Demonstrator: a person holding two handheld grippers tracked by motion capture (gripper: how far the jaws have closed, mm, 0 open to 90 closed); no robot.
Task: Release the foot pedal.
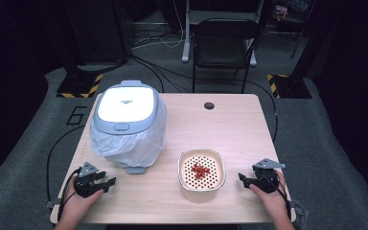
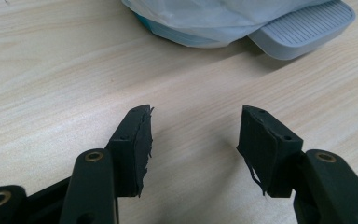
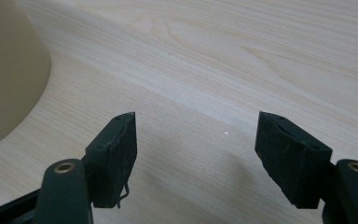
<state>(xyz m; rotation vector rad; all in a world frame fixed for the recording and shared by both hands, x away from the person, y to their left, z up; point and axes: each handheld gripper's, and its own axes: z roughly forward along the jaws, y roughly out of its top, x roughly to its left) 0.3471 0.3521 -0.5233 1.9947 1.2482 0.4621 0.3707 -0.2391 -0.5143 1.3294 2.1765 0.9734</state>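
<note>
Your left hand rests low on the near left corner of the pale wooden table, its forearm coming in from the bottom edge. It holds the left gripper close to the tabletop, pointing right and slightly away from you. In the left gripper view its black jaws stand well apart with bare wood between them. Your right hand mirrors this on the near right side, with the right gripper aimed left; in the right gripper view those jaws also stand wide apart and hold nothing.

The cream square bowl with a perforated insert sits on the near middle of the table, between your two grippers and nearer the right one, whose jaws point at its side without touching it. Its cream wall shows at the left of the right gripper view. A small heap of red pieces lies in the middle of the insert.

Behind your left gripper stands the grey-and-white lidded pedal bin lined with a clear plastic bag. Its grey ribbed foot pedal sticks out towards you, just left of the bowl, ahead of the left jaws.
</note>
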